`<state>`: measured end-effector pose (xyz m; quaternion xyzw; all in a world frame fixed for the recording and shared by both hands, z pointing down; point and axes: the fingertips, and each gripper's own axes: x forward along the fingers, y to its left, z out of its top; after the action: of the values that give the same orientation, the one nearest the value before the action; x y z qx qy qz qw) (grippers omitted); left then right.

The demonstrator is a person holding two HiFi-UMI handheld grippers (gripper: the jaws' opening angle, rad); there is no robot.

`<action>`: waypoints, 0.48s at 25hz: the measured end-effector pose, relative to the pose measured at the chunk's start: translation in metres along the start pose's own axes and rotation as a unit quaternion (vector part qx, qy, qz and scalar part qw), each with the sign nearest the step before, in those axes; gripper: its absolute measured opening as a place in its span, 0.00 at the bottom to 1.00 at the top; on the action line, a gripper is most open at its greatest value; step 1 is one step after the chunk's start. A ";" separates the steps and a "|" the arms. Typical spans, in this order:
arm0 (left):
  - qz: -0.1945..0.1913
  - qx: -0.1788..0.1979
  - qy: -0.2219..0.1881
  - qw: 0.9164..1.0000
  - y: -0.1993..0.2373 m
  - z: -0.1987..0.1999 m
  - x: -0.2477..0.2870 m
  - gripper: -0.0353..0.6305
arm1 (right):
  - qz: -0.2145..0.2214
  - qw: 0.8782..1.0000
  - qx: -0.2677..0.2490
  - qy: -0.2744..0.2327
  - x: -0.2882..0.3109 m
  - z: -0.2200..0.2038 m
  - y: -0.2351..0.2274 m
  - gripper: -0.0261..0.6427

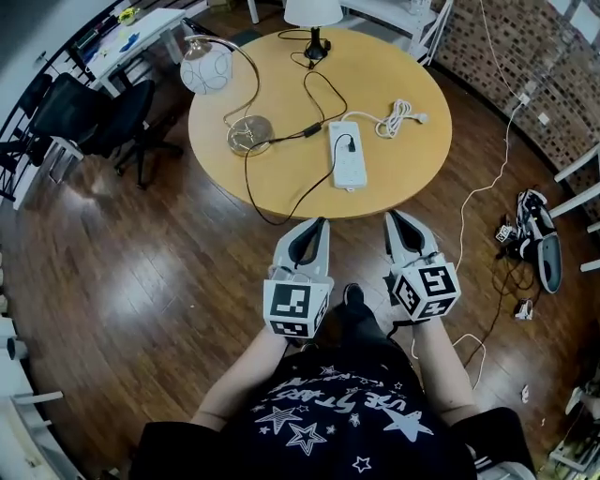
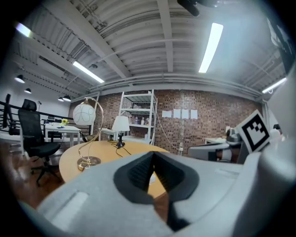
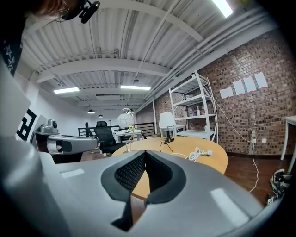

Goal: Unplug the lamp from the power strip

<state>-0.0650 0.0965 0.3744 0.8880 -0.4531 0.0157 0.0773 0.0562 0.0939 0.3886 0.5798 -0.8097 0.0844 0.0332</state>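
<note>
A white power strip (image 1: 347, 155) lies on the round wooden table (image 1: 281, 178), with one black plug (image 1: 350, 144) seated in it. Black cords run from there toward a globe lamp (image 1: 204, 64) on a gold base (image 1: 249, 134) and a white-shaded lamp (image 1: 312, 13) at the far edge. My left gripper (image 1: 321, 223) and right gripper (image 1: 392, 217) hover side by side over the floor just short of the table's near edge, both shut and holding nothing. In the left gripper view the globe lamp (image 2: 84, 114) stands at the left behind the closed jaws.
A coiled white cord (image 1: 397, 118) lies right of the strip. A black office chair (image 1: 105, 112) and a white desk (image 1: 131, 33) stand left of the table. Cables and shoes (image 1: 534, 236) litter the floor at the right. White shelving (image 2: 137, 115) stands against the brick wall.
</note>
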 end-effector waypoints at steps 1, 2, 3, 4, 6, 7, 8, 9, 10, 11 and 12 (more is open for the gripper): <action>0.003 -0.001 0.004 1.000 0.000 -0.002 0.010 0.06 | 0.006 1.000 0.003 0.002 0.008 -0.001 -0.005 0.05; 0.007 -0.002 0.007 1.000 0.001 -0.003 0.019 0.06 | 0.012 1.000 0.005 0.005 0.015 -0.003 -0.010 0.05; 0.012 -0.004 0.009 1.000 0.002 -0.003 0.029 0.06 | 0.018 1.000 0.007 0.008 0.023 -0.004 -0.016 0.05; 0.016 -0.005 0.010 1.000 0.003 -0.003 0.039 0.06 | 0.023 1.000 0.008 0.010 0.030 -0.004 -0.024 0.05; 0.024 -0.006 0.014 1.000 0.006 -0.001 0.059 0.06 | 0.029 0.999 0.010 0.013 0.043 -0.002 -0.040 0.05; 0.028 -0.005 0.017 0.999 0.006 0.000 0.069 0.06 | 0.033 0.999 0.010 0.014 0.050 -0.001 -0.049 0.05; 0.032 -0.002 0.020 0.999 0.007 0.000 0.078 0.06 | 0.036 0.999 0.010 0.015 0.056 0.001 -0.056 0.05; 0.035 0.000 0.023 0.999 0.007 0.000 0.086 0.06 | 0.040 0.999 0.009 0.016 0.061 0.002 -0.063 0.05; 0.039 0.003 0.027 0.999 0.007 -0.001 0.093 0.06 | 0.044 0.999 0.010 0.017 0.067 0.003 -0.069 0.05; 0.042 0.004 0.030 0.999 0.008 -0.002 0.100 0.06 | 0.048 0.999 0.012 0.017 0.072 0.004 -0.075 0.05; 0.046 0.004 0.034 0.998 0.008 -0.004 0.106 0.06 | 0.052 0.998 0.014 0.019 0.076 0.003 -0.080 0.05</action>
<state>-0.0089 0.0075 0.3896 0.8654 -0.4906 0.0512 0.0879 0.1069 -0.0025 0.4048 0.5356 -0.8367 0.1086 0.0356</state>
